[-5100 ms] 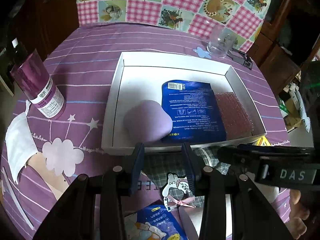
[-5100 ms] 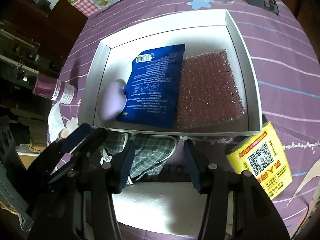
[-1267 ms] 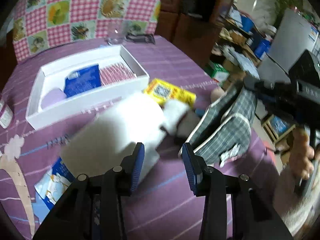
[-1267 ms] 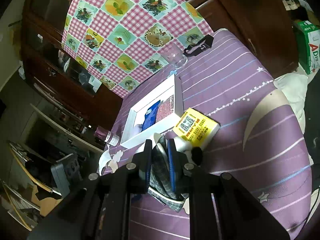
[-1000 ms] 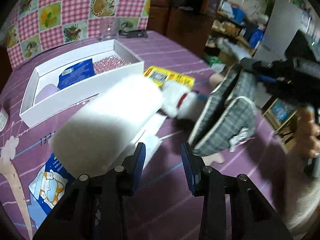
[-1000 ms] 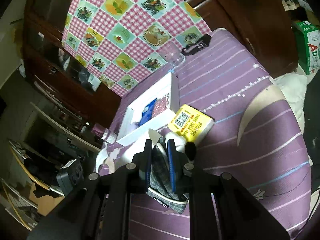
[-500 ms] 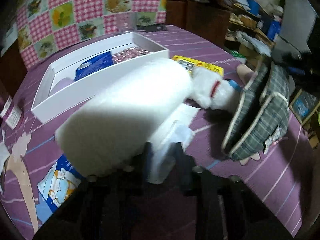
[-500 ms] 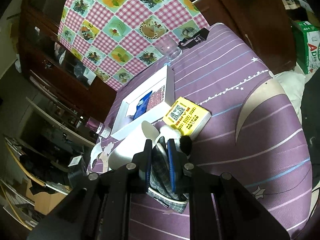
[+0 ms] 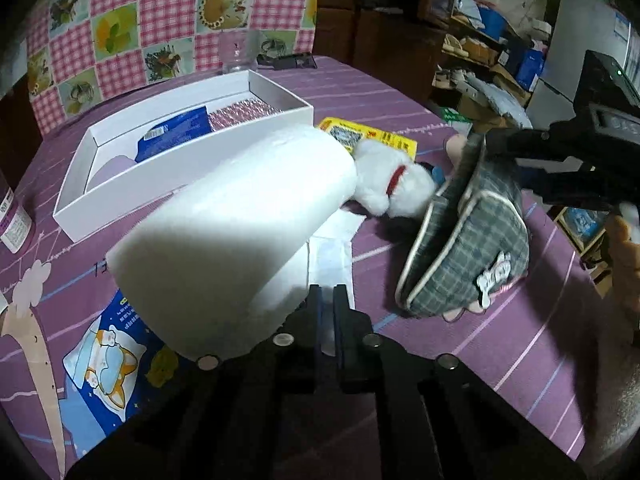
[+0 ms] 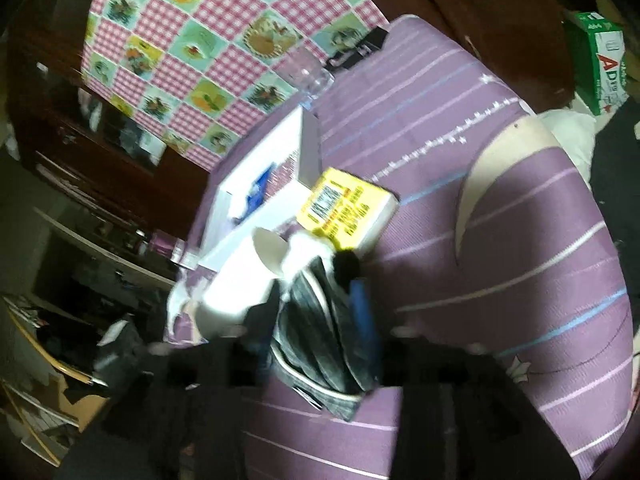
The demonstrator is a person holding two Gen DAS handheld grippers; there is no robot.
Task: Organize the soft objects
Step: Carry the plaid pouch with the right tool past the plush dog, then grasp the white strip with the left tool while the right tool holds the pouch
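A pair of grey plaid slippers stands on edge on the purple tablecloth, at the right of the left wrist view. My right gripper is blurred; its jaws are opening, and the slippers still sit between them without being squeezed. My left gripper is closing, its pads nearly together on the edge of a thin white sheet that trails from a big white paper roll. A white plush toy lies between roll and slippers.
The white box behind the roll holds a blue packet, a pink sponge and a lilac soft lump. A yellow packet, a blue cartoon packet, a glass and a purple bottle stand around.
My left jaws have shut onto the white sheet by the roll. My right jaws have spread apart around the slippers, which came down onto the cloth.
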